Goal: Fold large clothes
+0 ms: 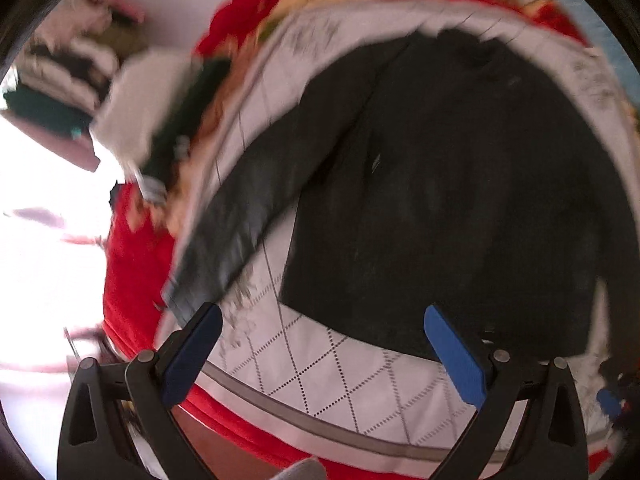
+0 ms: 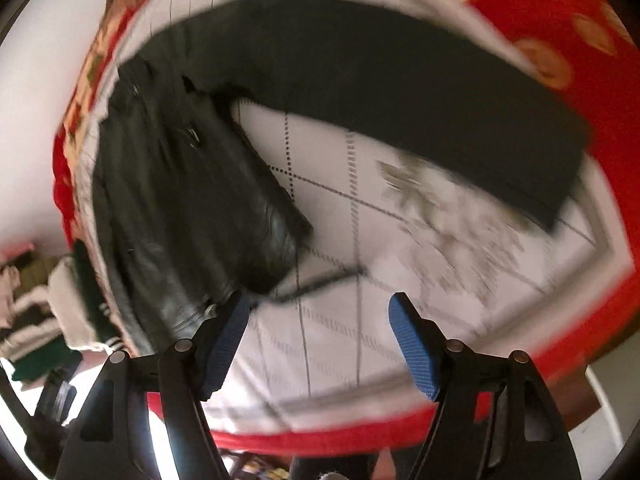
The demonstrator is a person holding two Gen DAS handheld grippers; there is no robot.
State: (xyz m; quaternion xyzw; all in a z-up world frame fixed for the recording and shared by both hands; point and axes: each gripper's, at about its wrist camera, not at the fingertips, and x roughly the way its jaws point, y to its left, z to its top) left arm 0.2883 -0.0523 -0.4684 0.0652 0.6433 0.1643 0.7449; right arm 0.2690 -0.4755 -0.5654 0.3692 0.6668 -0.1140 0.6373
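A black long-sleeved garment (image 1: 440, 200) lies spread flat on a white quilted sheet (image 1: 340, 368) over a red bed. In the left wrist view its left sleeve (image 1: 248, 216) runs down toward the sheet's edge. My left gripper (image 1: 324, 316) is open and empty, hovering above the garment's bottom hem. In the right wrist view the garment's body (image 2: 180, 200) is at the left and a sleeve (image 2: 400, 92) stretches across the top to the right. My right gripper (image 2: 320, 304) is open and empty, above the sheet beside the hem corner. Both views are motion-blurred.
A red patterned blanket (image 1: 132, 280) lies under the sheet. A pile of folded white and dark green clothes (image 1: 152, 112) sits off the bed's far side, also in the right wrist view (image 2: 72, 304). Bright light washes out the left wrist view's left side.
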